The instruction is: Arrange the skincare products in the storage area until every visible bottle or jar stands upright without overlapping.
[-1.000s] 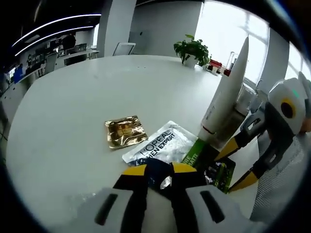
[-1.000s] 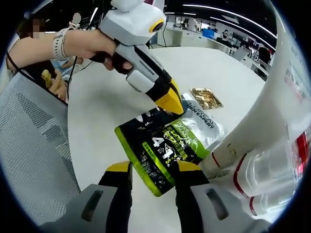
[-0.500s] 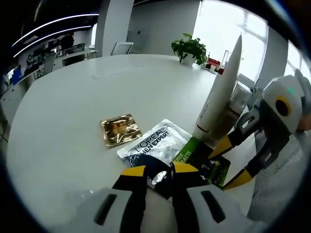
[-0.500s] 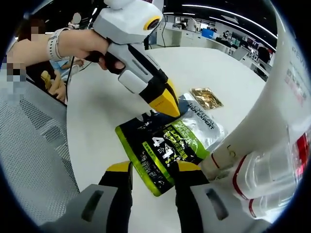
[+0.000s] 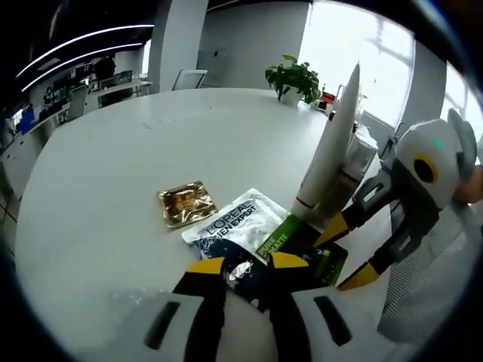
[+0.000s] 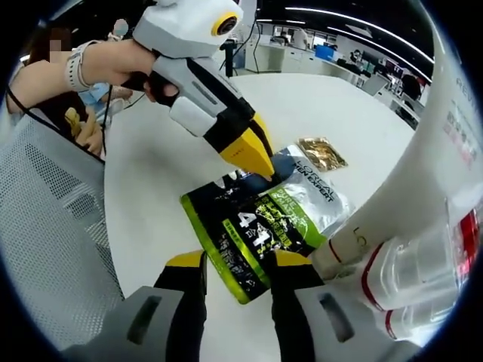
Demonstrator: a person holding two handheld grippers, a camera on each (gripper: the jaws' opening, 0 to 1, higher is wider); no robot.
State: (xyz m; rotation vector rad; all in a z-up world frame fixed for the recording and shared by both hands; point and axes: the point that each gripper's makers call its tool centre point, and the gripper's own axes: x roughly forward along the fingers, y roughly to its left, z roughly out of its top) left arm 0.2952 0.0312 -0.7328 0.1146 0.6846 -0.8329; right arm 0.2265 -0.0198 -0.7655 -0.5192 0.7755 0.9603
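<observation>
Right gripper (image 6: 238, 271): jaws apart, straddling the near end of a black-and-green sachet (image 6: 245, 230) lying flat on the white table (image 6: 151, 173).
Left gripper (image 6: 260, 167): held in a person's hand (image 6: 124, 64), yellow tips pressed close together on the sachet's far edge; whether they pinch it cannot be told.
Silver sachet (image 5: 238, 224): flat, partly under the black-and-green one.
White tube (image 5: 326, 162): upright, cap down, just beside the sachets, with clear bottles (image 6: 423, 275) against it.
Gold sachet (image 5: 186, 204): flat, just beyond the silver sachet.
Potted plant (image 5: 294, 78): far table edge.
</observation>
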